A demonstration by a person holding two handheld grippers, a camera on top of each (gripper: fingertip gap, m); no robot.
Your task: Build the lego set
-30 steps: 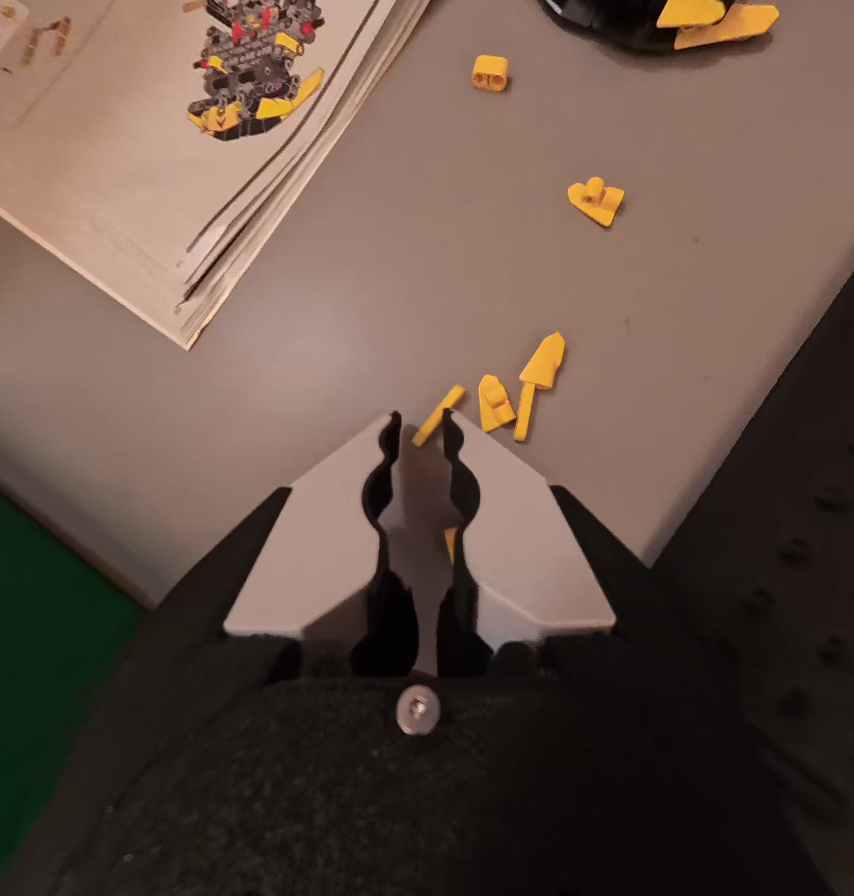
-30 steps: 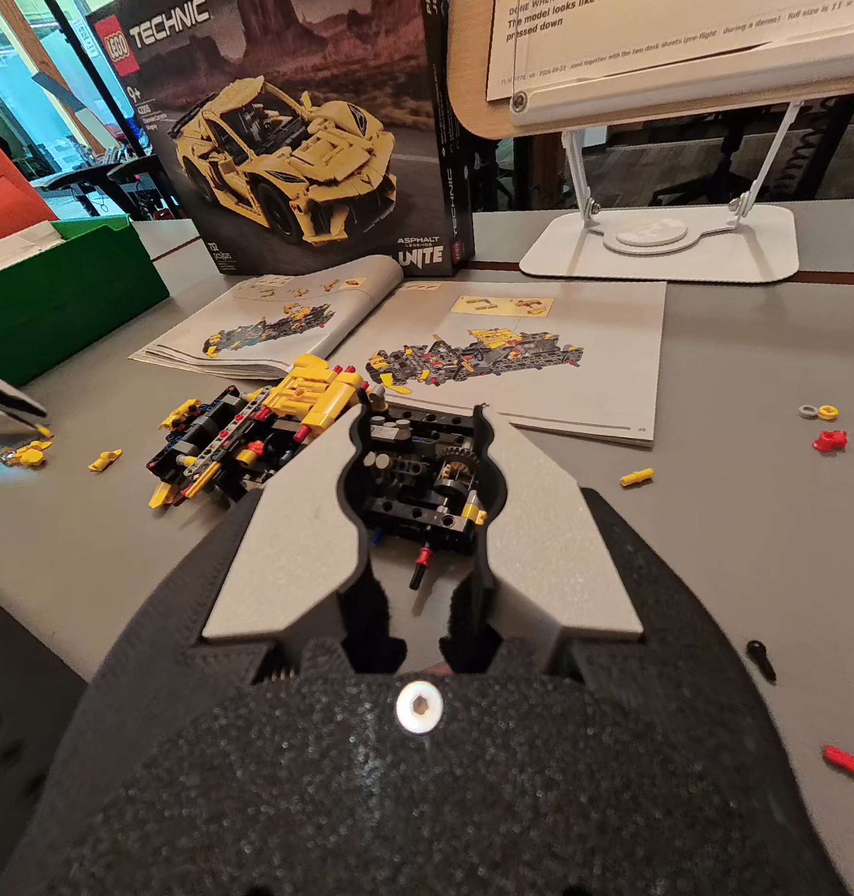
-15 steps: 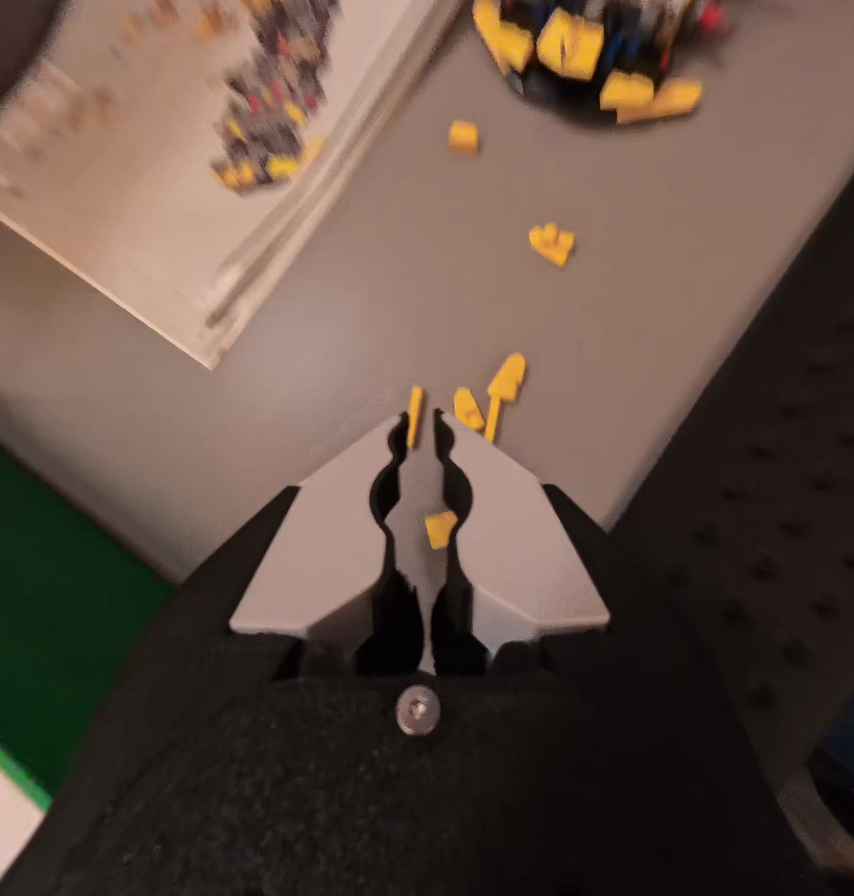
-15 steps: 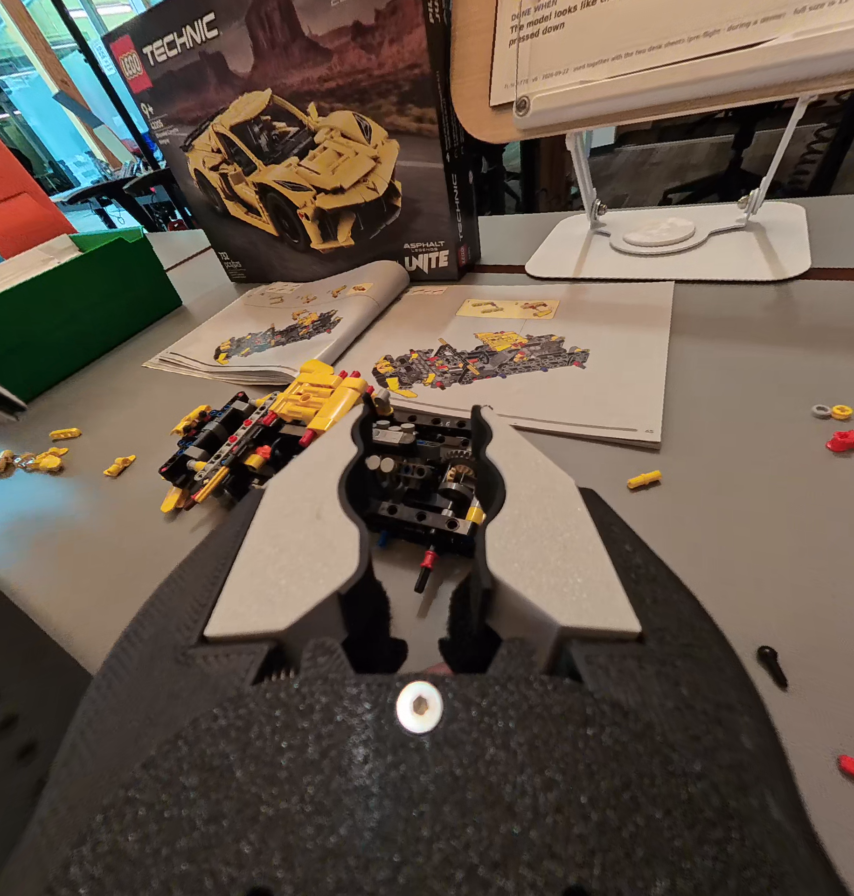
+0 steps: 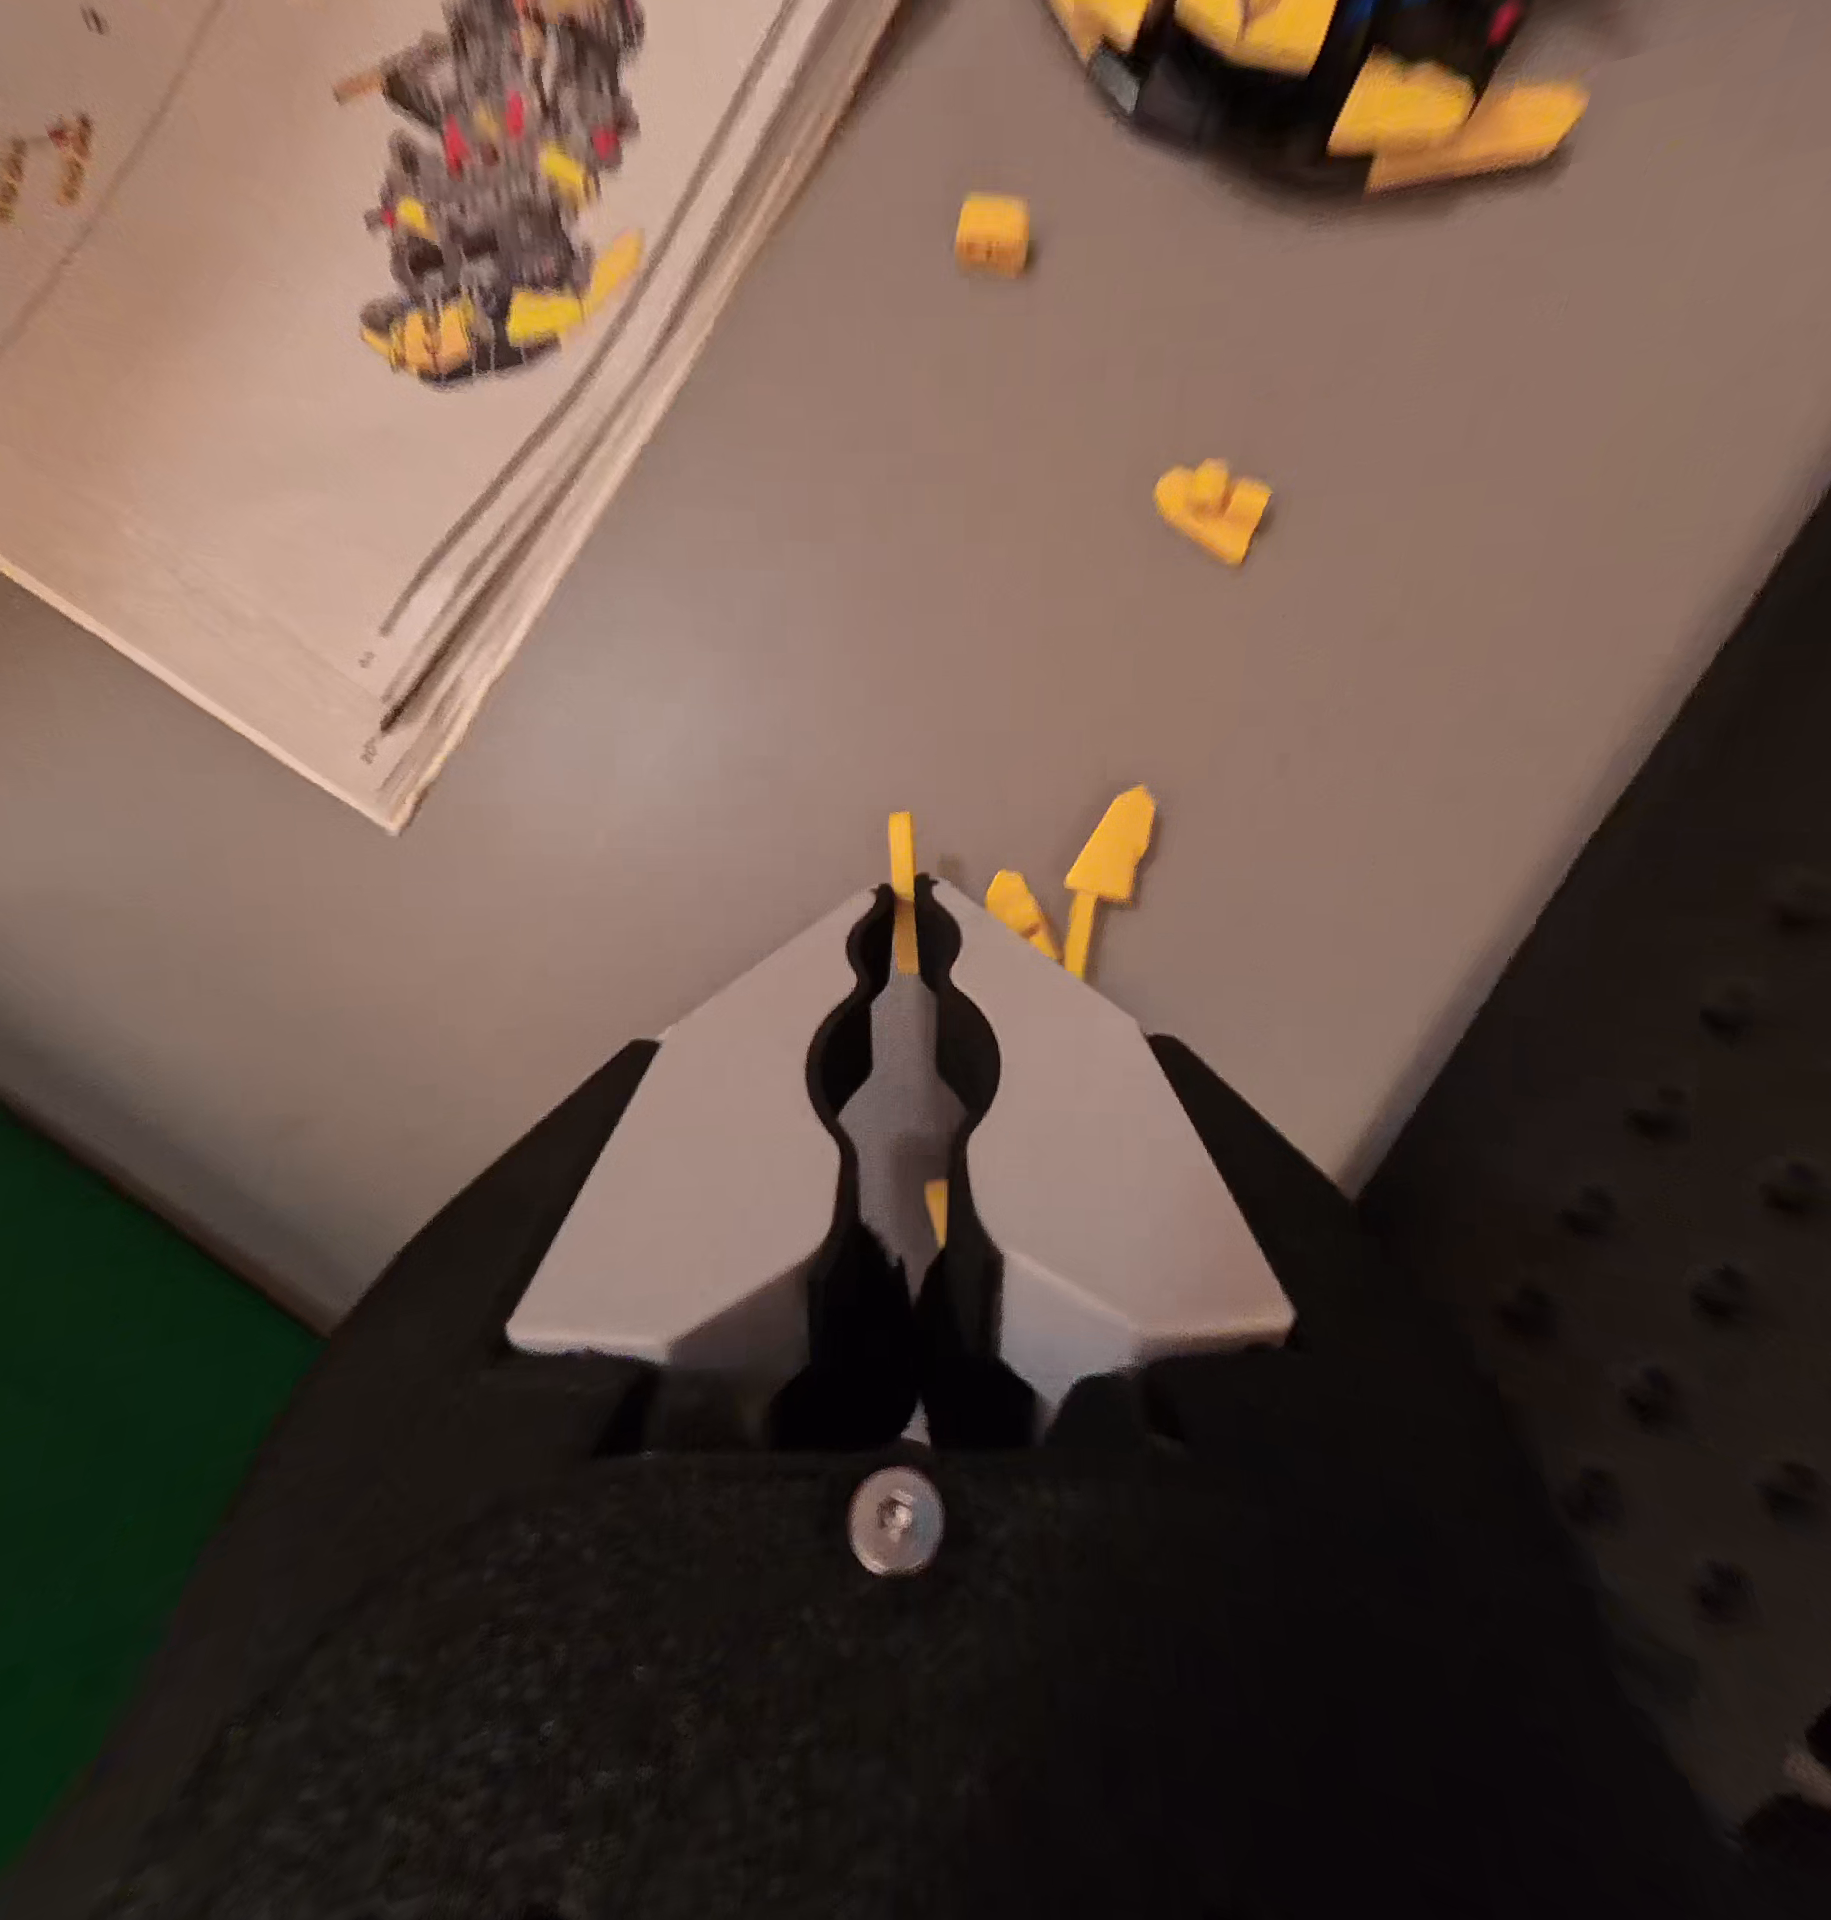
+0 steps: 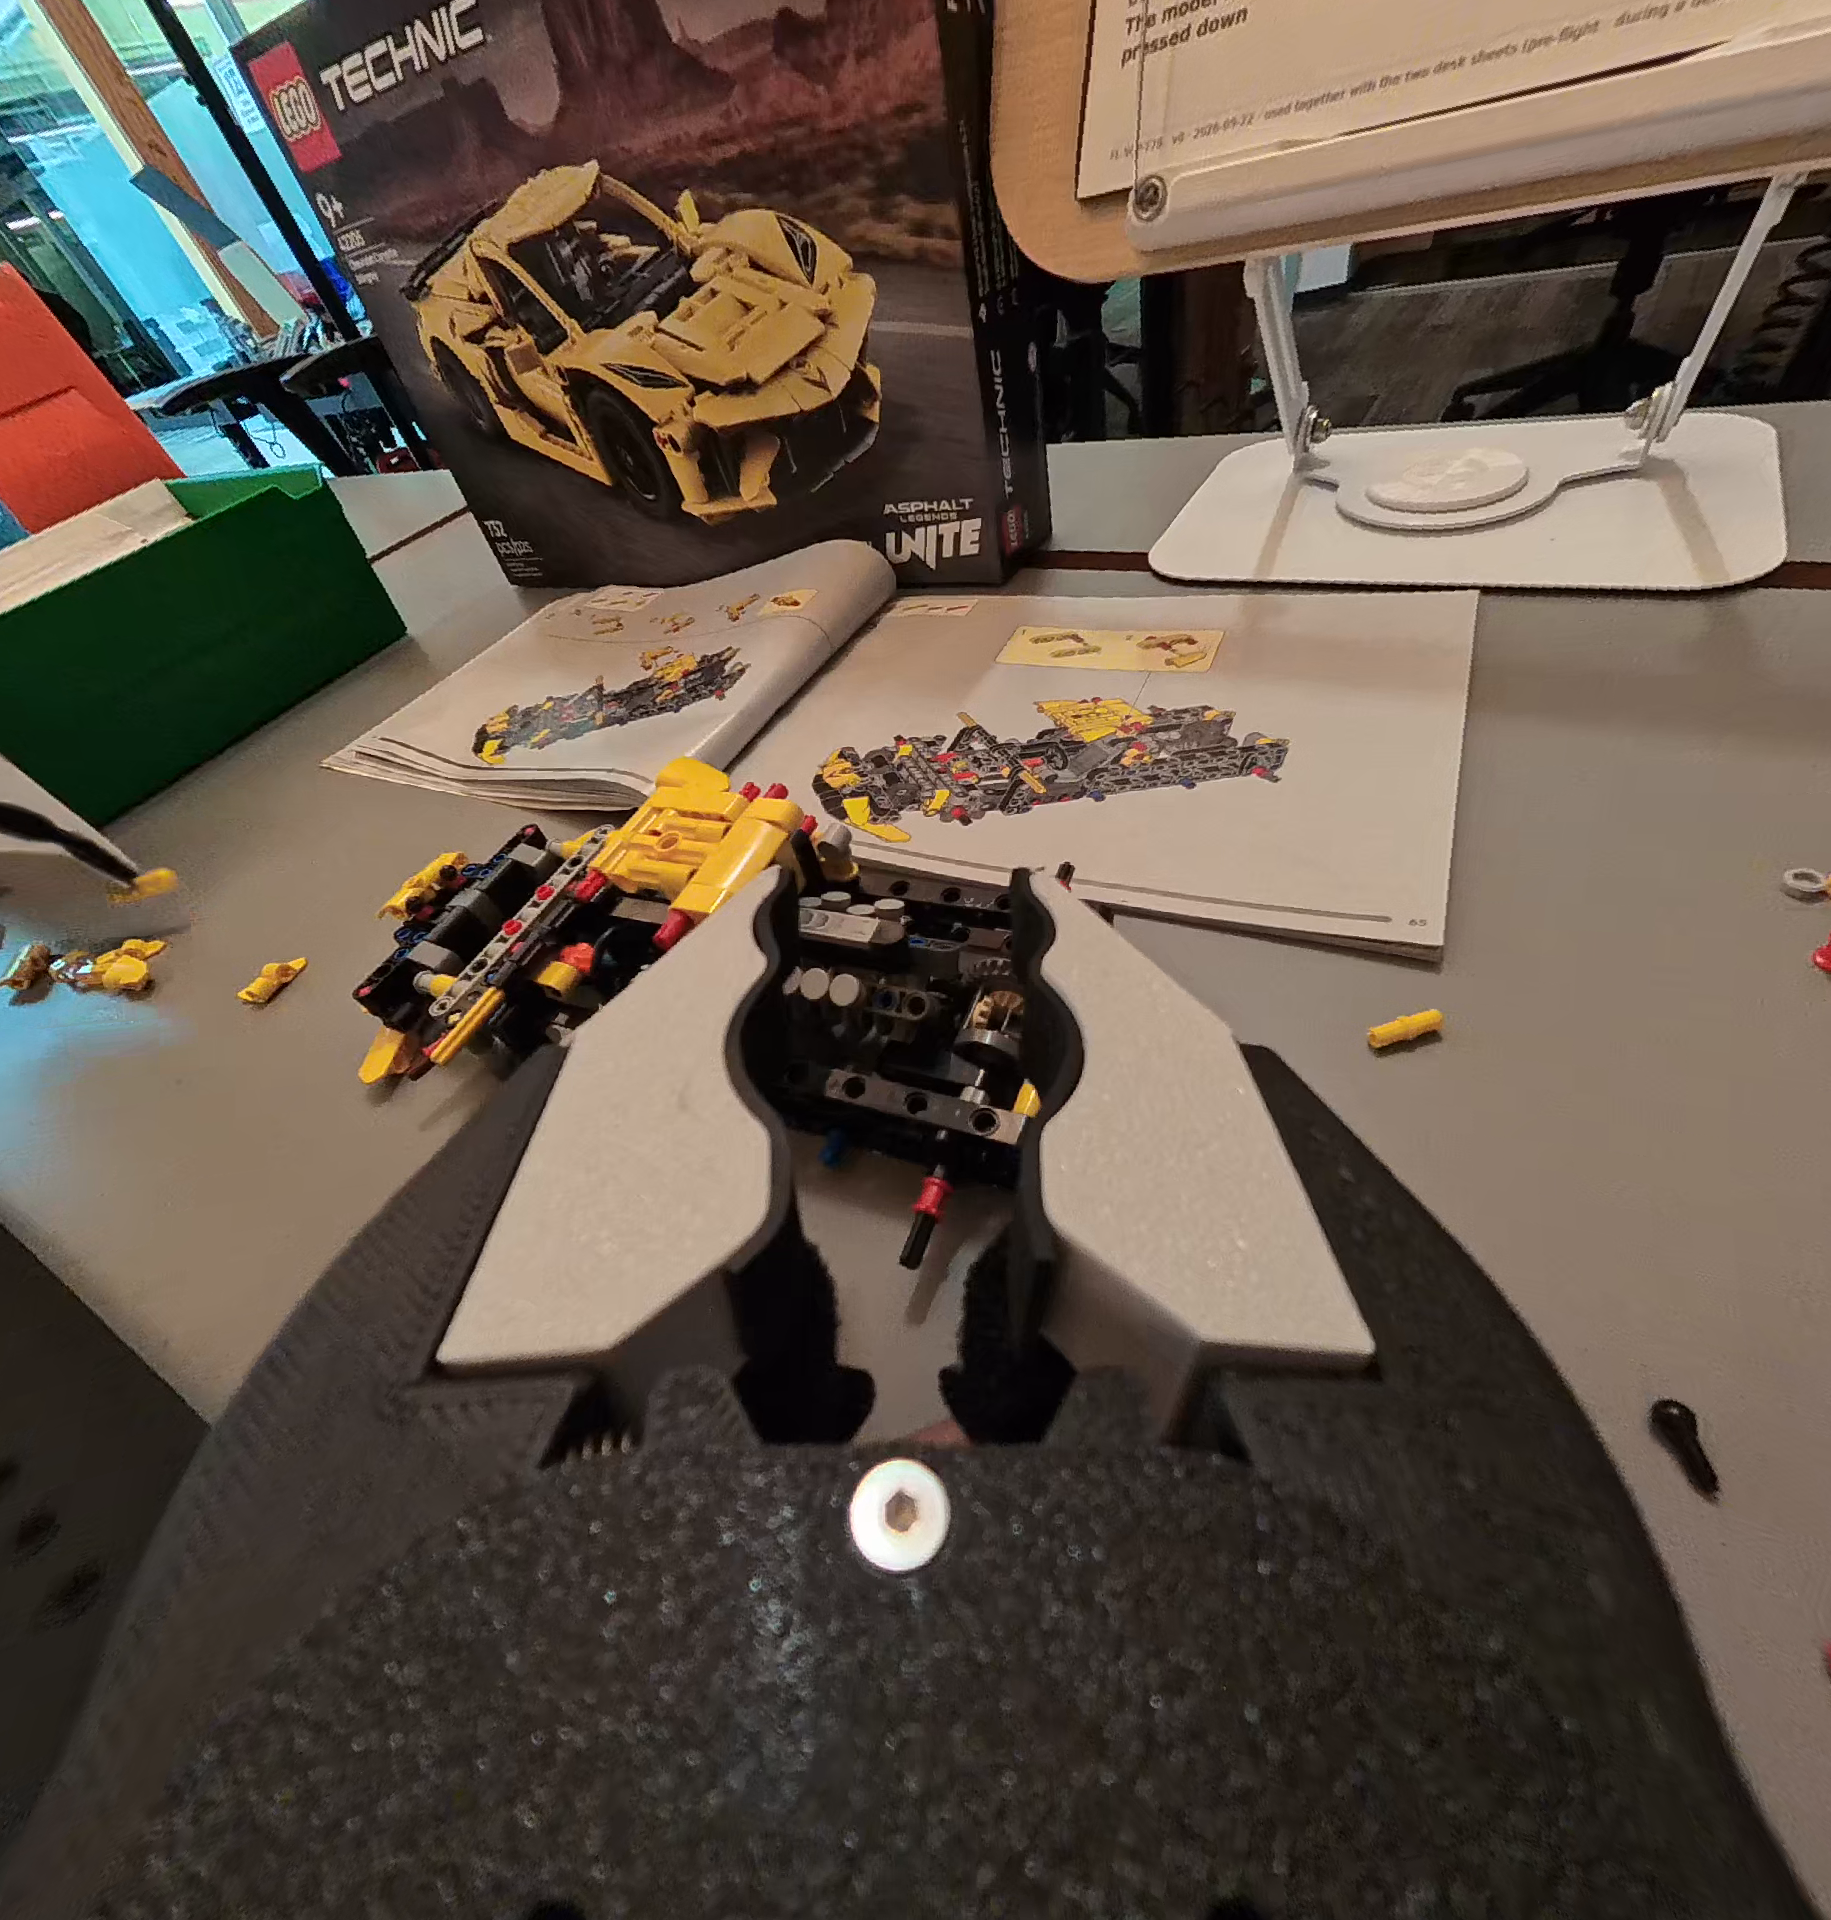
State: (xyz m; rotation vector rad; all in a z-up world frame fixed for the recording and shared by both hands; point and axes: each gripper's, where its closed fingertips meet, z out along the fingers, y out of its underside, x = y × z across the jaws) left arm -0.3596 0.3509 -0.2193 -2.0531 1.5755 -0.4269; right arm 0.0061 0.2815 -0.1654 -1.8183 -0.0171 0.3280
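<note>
Since one second ago the left claw (image 5: 900, 891) has closed from a narrow gap onto the thin yellow bar piece (image 5: 902, 883), which then lay slanted on the tabletop (image 5: 786, 582) ahead of the tips. Now the bar stands pinched at the tips, pointing straight forward; in the right wrist view it sits clear of the surface — lifted. A second small yellow bit (image 5: 935, 1210) shows deeper between the fingers; whether it is touched I cannot tell.

Just right of the left claw's tips: a yellow wedge piece (image 5: 1017, 910) and a yellow arrow-shaped piece (image 5: 1108, 854), both on the tabletop. Farther ahead, a yellow bracket piece (image 5: 1212, 509) and a yellow two-hole connector (image 5: 992, 235). The instruction booklet (image 5: 215, 343) lies at upper left.

Right claw (image 6: 900, 883) — position unchanged, clamped around the rear of the partly built car chassis (image 6: 890, 1049), which rests on the tabletop; its yellow-and-black front end (image 6: 599, 904) extends left. A yellow pin (image 6: 1404, 1029) and a black pin (image 6: 1682, 1442) lie to the right. Behind: the open booklet, the set's box (image 6: 682, 291), a green bin (image 6: 163, 634), a white document stand (image 6: 1472, 499).
</note>
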